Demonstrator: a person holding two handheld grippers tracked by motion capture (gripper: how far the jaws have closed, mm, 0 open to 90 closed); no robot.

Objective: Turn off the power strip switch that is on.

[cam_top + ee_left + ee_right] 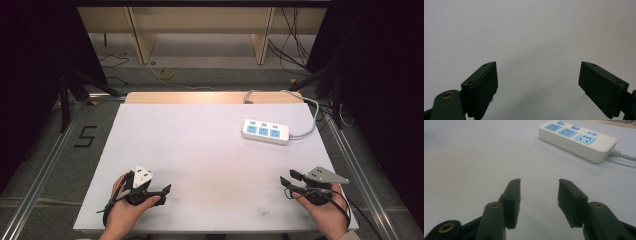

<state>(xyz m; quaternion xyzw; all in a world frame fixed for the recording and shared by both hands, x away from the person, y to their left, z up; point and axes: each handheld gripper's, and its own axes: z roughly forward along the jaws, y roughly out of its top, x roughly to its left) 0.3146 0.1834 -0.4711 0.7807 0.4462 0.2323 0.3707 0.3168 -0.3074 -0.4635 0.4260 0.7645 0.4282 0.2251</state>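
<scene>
The power strip [265,131] is lying flat on the white table [200,165], sitting toward the far right part of it, its long side running nearly along the far edge. It is white, showing three blue sockets with three small blue switches behind them, and a grey cable [306,131] is curling off its right end and looping back over the far edge. In the right gripper view the power strip [577,141] is lying ahead and to the right of the jaws, with bare tabletop stretching between.

The right gripper [291,182] is hovering well short of the strip, by the near right corner, its jaws standing apart with nothing between them; the right gripper [539,195] is showing that gap plainly. The left gripper [162,192] is sitting far from the strip, toward the near left corner, and the left gripper [537,82] is holding its jaws wide over blank table, gripping nothing. Everything between the strip and both hands is lying open.
</scene>
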